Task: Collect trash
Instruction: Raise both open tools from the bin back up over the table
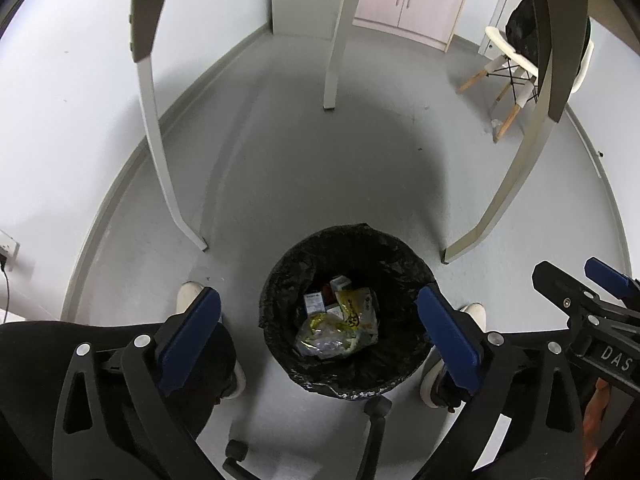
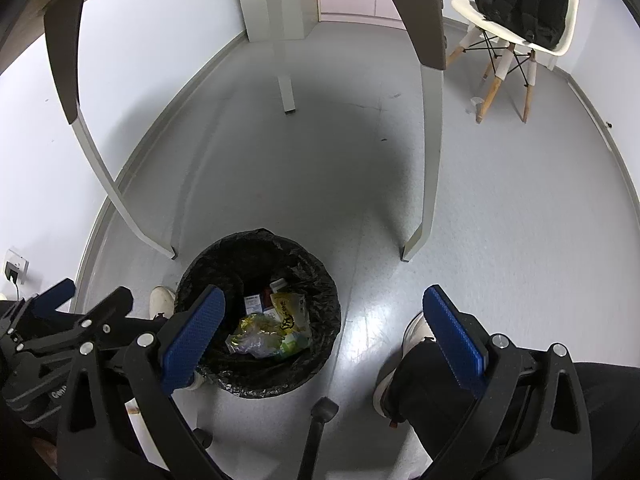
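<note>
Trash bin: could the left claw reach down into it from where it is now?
Probably yes. The left claw hangs open right above the trash bin, whose mouth is uncovered, with wrappers lying low inside. Nothing sits between the fingers and the opening.

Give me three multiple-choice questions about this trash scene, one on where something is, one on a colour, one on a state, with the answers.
1. Where is the backpack? A on the white chair B on the floor C in the bin
2. What colour is the bin liner? A white B black C blue
3. How is the left gripper? A shut on a wrapper B open and empty C shut on nothing

Answers: 1 A, it rests on the seat. 2 B, black plastic lines the trash bin. 3 B, its pads stand apart above the bin, nothing between them.
</note>
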### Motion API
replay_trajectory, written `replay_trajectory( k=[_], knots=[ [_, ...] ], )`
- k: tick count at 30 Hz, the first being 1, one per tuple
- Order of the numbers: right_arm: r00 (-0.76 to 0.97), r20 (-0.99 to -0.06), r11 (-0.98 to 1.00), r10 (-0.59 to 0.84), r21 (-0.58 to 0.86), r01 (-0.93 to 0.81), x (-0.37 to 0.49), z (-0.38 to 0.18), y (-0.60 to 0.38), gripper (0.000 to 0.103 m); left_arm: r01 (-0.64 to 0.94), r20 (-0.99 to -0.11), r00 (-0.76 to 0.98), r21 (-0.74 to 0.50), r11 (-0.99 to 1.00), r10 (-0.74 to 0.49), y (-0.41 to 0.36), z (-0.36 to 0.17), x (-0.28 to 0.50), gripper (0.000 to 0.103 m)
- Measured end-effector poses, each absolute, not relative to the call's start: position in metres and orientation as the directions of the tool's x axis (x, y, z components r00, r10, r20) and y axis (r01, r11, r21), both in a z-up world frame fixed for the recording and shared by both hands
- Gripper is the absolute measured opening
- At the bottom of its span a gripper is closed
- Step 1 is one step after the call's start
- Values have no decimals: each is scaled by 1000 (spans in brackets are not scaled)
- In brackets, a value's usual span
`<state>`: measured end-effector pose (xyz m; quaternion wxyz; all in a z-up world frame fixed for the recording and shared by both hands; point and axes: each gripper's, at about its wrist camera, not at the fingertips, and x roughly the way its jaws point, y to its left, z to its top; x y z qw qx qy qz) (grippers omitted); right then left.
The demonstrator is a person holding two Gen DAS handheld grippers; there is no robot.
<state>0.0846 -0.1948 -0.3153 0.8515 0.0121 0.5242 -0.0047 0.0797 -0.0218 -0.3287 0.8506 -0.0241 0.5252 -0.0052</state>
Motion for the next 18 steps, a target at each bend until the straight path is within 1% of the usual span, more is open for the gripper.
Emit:
replay_trajectory(
  k=[3, 8, 18],
  knots=[
    [452, -892, 999, 20, 30, 17, 82, -309, -196, 95, -23, -885, 464, -57, 998, -40, -17, -320, 74, 97],
    [460, -888, 1000, 6, 18, 22, 71, -298, -197, 95, -26, -875, 482, -69, 997, -48, -14, -304, 62, 97],
    [530, -848, 1000, -9, 7, 28, 38, -245, -196, 95, -7, -851, 521, -86, 996, -70, -16, -260, 26, 97]
  ],
)
